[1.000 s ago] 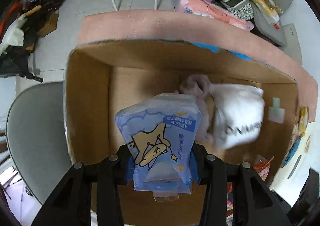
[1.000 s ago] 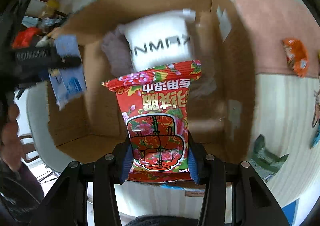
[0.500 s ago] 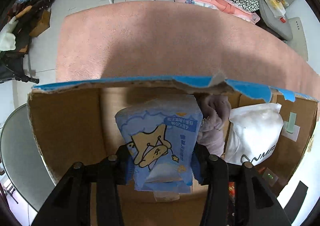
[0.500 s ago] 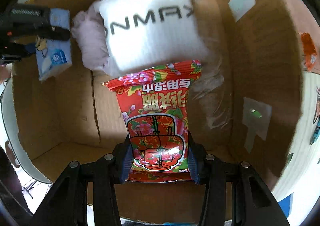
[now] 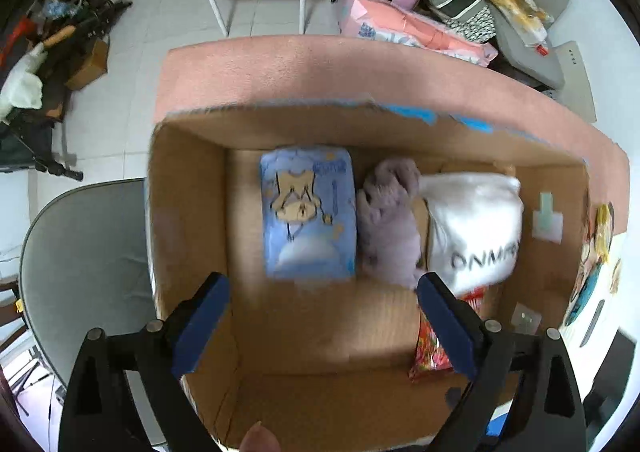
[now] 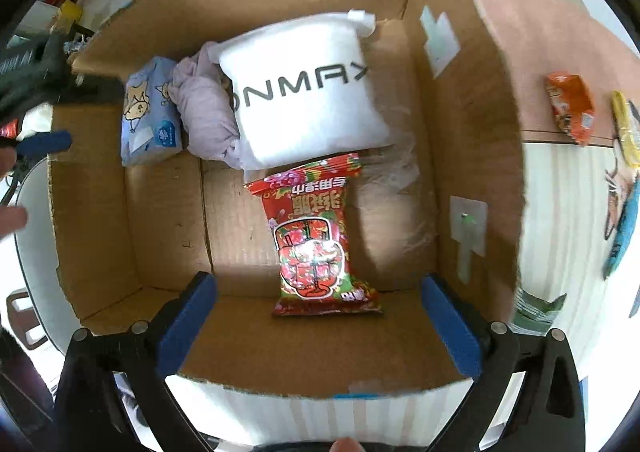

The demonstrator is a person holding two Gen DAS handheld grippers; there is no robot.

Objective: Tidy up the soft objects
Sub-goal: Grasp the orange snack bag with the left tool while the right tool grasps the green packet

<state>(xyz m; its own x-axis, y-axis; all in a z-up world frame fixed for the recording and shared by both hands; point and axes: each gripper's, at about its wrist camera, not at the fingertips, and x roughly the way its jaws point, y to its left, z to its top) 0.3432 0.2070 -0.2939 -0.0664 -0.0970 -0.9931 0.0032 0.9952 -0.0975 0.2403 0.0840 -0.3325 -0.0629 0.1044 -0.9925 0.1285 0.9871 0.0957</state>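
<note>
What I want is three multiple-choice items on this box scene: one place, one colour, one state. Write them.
1. The red packet lies: A in the cardboard box, by the white bag; B on the pink tablecloth; C on the chair.
2. The bundled cloth beside the blue tissue pack is: A green; B lilac; C orange.
3. The right gripper is: A shut on the packet; B shut on the bag; C open.
Key: A, it lies on the box floor; B, plainly lilac; C, its jaws are opening, pads off the packet.

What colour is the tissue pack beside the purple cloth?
Light blue tissue pack with a tan cartoon character; clearest in the left wrist view.
</note>
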